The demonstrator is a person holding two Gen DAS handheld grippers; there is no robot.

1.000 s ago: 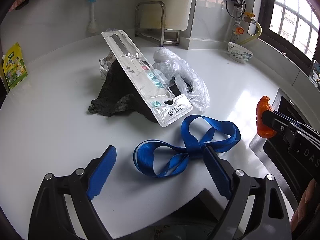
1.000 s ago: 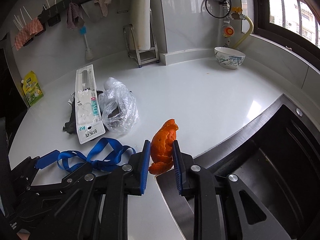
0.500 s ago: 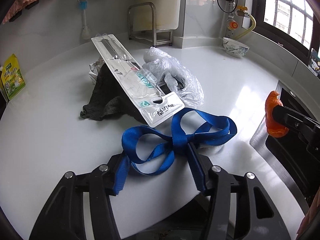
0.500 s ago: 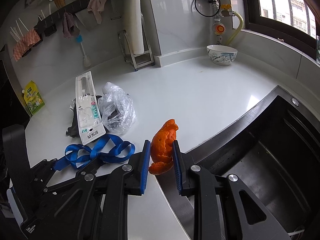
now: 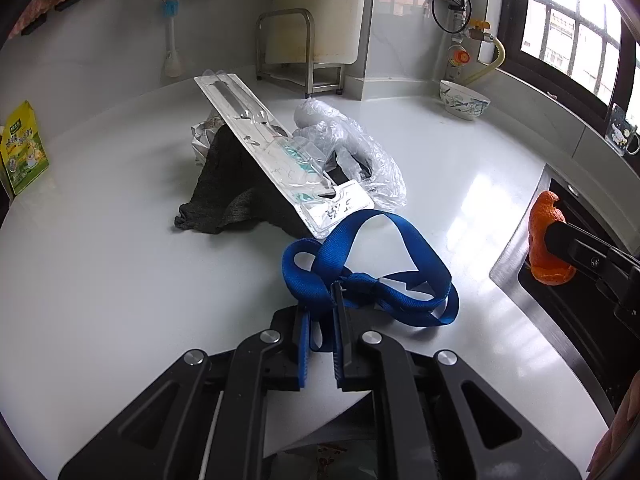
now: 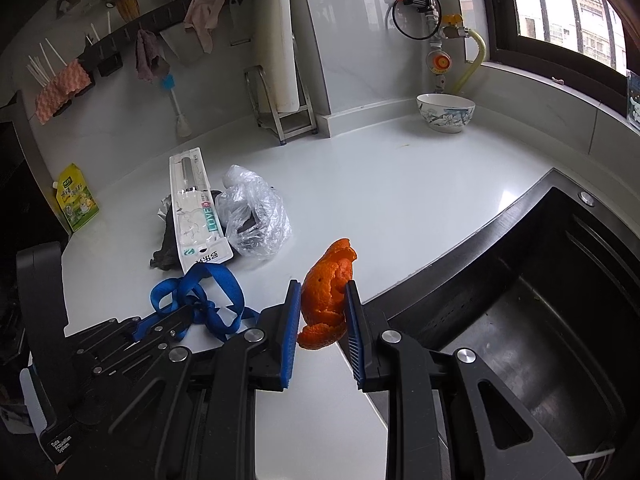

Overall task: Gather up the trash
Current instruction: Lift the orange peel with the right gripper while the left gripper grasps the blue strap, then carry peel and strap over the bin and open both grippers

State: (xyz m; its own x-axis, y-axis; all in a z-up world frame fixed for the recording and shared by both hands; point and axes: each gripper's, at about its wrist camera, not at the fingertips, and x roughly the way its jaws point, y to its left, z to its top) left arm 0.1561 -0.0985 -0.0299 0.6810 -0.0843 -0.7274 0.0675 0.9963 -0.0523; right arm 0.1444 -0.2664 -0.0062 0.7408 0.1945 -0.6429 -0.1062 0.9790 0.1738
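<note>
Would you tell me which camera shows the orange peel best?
The right wrist view: the orange peel sits centred, clamped in the right gripper. The left wrist view shows it small at the edge, partly hidden by a finger.

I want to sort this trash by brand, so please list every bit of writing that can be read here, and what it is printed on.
"LOVE": green band on the clear blister pack.
"Data Acquisition System": white label on the left gripper body, seen in the right wrist view.
Bold characters on the blister pack's bottom card: too blurred to read.
Print on the yellow-green pouch: too small to read.
Blue mug by the window: cartoon figure, no legible words.
</note>
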